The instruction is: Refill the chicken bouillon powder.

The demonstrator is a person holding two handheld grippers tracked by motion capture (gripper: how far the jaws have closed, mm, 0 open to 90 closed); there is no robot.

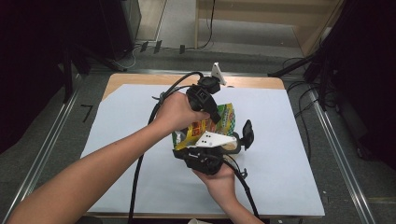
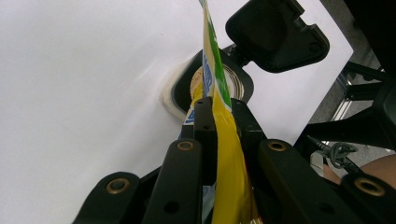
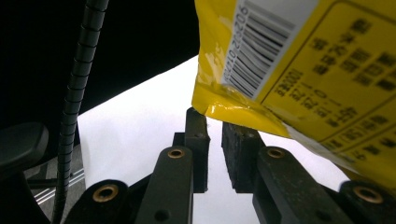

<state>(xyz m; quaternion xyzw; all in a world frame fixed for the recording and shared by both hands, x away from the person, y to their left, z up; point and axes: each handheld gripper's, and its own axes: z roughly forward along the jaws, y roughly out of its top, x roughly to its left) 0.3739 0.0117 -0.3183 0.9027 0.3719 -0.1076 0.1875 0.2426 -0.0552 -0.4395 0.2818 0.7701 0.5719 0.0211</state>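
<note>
Your left gripper clamps the yellow snack pouch edge-on above the open black container — your right gripper, jaws narrow, sits just under the pouch's corner, pinching nothing.

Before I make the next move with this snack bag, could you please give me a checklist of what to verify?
1. Left tool shut on the yellow-and-green plastic snack bag: ok.
2. Right tool gripping the bag's lower corner: cannot tell; its pads stand slightly apart with the corner at their tips.
3. Black hinged lid of the black plastic container swung open: ok.
4. Bag edge lined up with the container's round opening, left gripper view: ok.
5. Bag top torn open: cannot tell.
</note>
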